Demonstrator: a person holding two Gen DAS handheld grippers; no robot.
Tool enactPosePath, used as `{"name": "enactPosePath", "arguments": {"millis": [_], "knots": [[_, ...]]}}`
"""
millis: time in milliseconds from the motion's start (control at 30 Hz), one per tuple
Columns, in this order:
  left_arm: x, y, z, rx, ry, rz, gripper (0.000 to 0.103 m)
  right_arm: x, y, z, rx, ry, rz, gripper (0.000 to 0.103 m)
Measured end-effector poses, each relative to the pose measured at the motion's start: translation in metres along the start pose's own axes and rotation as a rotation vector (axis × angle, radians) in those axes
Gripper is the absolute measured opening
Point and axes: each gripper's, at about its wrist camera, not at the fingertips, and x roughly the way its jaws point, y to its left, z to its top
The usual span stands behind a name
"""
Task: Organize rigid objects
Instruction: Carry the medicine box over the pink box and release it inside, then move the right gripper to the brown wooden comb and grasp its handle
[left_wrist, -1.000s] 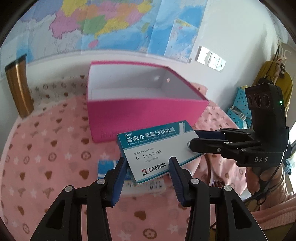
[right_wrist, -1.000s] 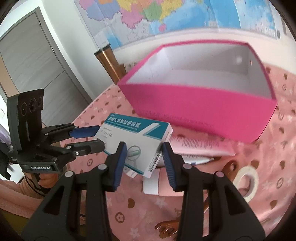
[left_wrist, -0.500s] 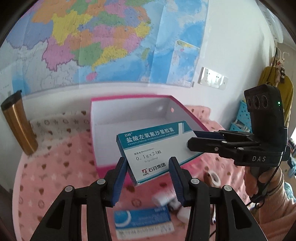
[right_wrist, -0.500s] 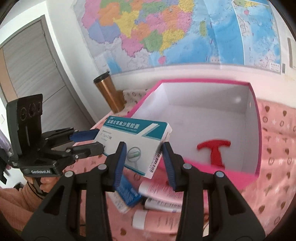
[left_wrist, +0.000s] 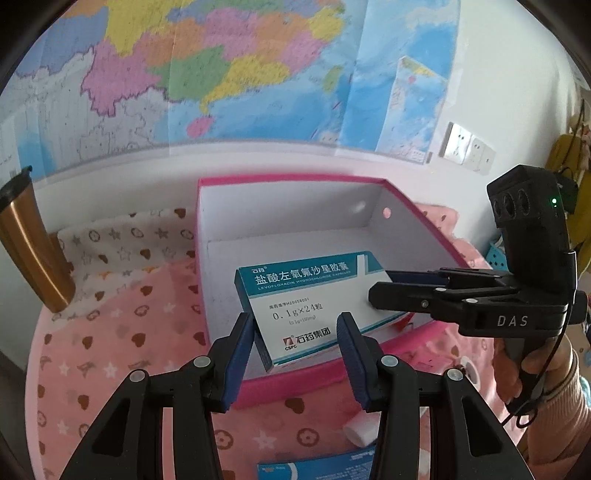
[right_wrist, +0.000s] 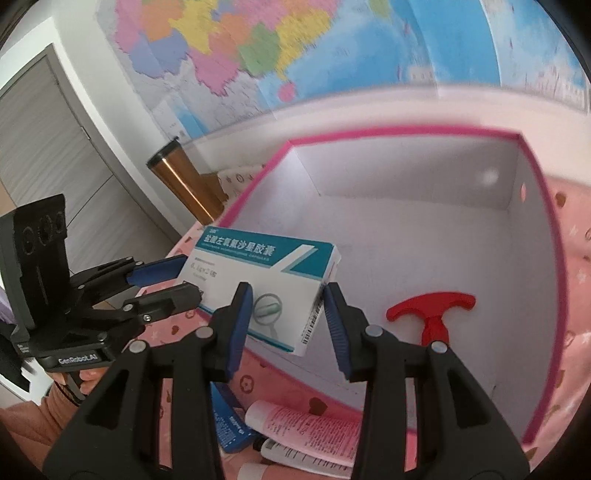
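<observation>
Both your grippers, left (left_wrist: 295, 338) and right (right_wrist: 287, 312), clamp one medicine box (left_wrist: 314, 302) above the pink bin (left_wrist: 295, 373) holding a red handle (right_wrist: 432, 310).

1. My left gripper (left_wrist: 295, 341) hid the lower corner of the medicine box (left_wrist: 314, 306), so I couldn't tell whether its pads touched the carton.
2. The box covered part of the pink bin's (right_wrist: 524, 435) floor and near wall.
3. My right gripper's (right_wrist: 288, 321) fingers blocked part of the pink tube (right_wrist: 314, 424) and the blue carton (right_wrist: 229, 421) below.
4. The bottom edge cut off another blue box (left_wrist: 317, 469).
5. The wall map (right_wrist: 332, 48) was blurred; its lettering was unreadable.
6. The gold tumbler (left_wrist: 26, 243) ran off the left edge.
</observation>
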Motion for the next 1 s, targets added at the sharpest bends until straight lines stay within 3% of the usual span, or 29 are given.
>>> {"name": "enactPosePath", "arguments": {"millis": [300, 633, 833, 1000], "knots": [[0.014, 0.001, 0.000, 0.007, 0.030, 0.065, 0.046, 0.027, -0.008, 0.001, 0.016, 0.078, -0.012, 0.043], [0.007, 0.004, -0.003, -0.014, 0.007, 0.068, 0.047, 0.040, -0.011, 0.000, 0.030, 0.131, -0.051, 0.043], [-0.018, -0.010, -0.011, 0.015, -0.067, 0.027, 0.050, 0.001, 0.000, -0.006, -0.005, 0.037, -0.045, 0.043], [-0.040, -0.039, -0.032, 0.077, -0.111, -0.056, 0.057, -0.051, 0.018, -0.028, -0.069, -0.042, -0.040, 0.044]]}}
